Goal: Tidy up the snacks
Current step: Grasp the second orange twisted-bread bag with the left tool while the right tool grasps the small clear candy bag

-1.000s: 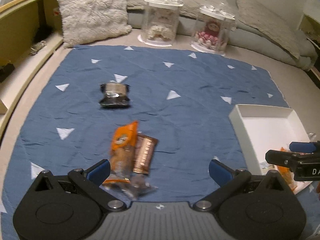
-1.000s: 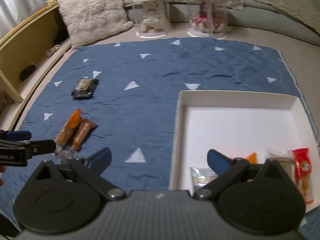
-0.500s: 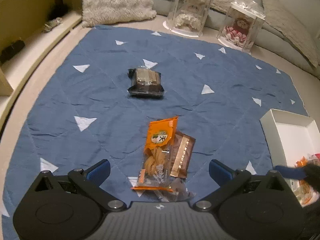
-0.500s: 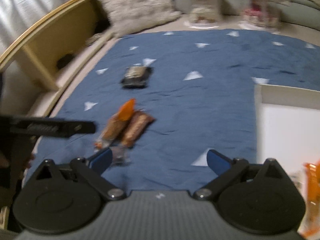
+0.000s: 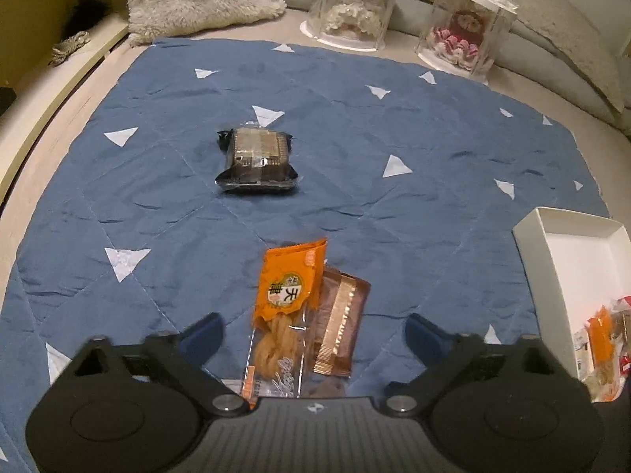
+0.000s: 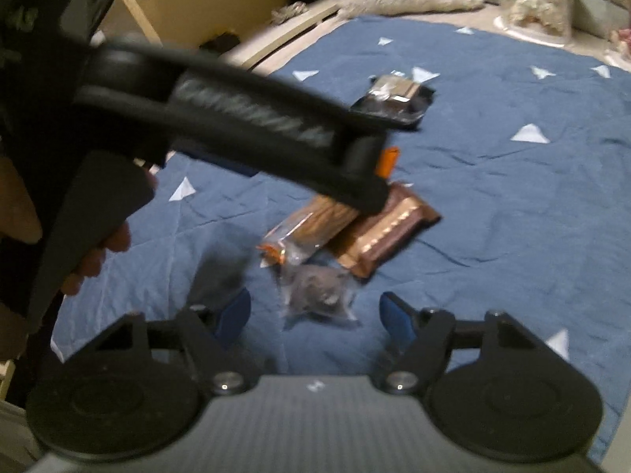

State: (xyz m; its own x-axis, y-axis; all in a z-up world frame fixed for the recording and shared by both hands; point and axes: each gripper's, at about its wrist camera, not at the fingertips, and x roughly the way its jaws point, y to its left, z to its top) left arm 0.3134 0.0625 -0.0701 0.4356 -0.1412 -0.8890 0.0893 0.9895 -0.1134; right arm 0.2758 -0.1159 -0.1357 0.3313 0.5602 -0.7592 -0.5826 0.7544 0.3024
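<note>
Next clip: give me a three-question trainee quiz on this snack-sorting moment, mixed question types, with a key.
1. True or false: the left gripper is shut on the orange snack packet.
2. Multiple choice: the brown bar wrapper lies (A) inside the white box, (B) beside the orange packet on the blue cloth, (C) on the fluffy pillow.
3. Fill in: the dark wrapped cake lies apart from the other loose snacks, farther from the left gripper, on the ____.

Key
1. False. Its jaws stand open, one on each side of the packet.
2. B. The white box sits at the right and already holds other snacks.
3. Blue cloth.
</note>
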